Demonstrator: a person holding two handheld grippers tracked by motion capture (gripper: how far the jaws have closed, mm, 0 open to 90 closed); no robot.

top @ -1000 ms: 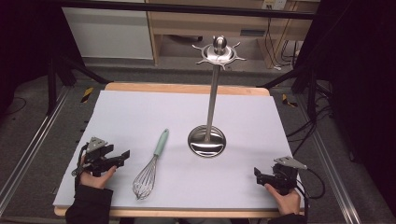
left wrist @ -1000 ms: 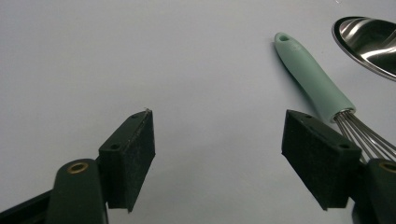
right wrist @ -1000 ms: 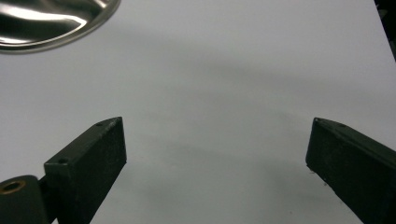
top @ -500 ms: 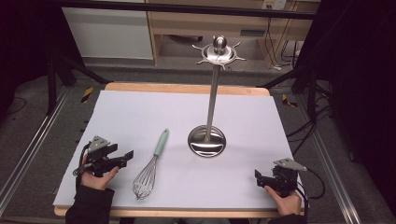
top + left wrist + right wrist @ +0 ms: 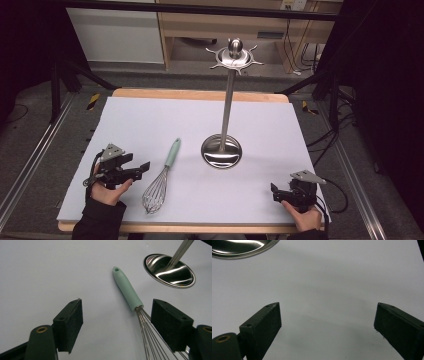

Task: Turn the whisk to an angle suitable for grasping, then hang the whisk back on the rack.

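White table [image 5: 150, 120]: whisk [image 5: 160, 177] beside left gripper [image 5: 142, 167].

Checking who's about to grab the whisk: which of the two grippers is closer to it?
The left gripper: its open fingers sit right beside the whisk. The right gripper is far across the table.

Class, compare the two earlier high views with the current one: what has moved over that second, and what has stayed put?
The left hand-held gripper has edged right, toward the whisk, jaws open and not yet touching it. Nothing was taken hold of or let go. The whisk, the steel stand and the right hand-held gripper, also open, stayed where they were.
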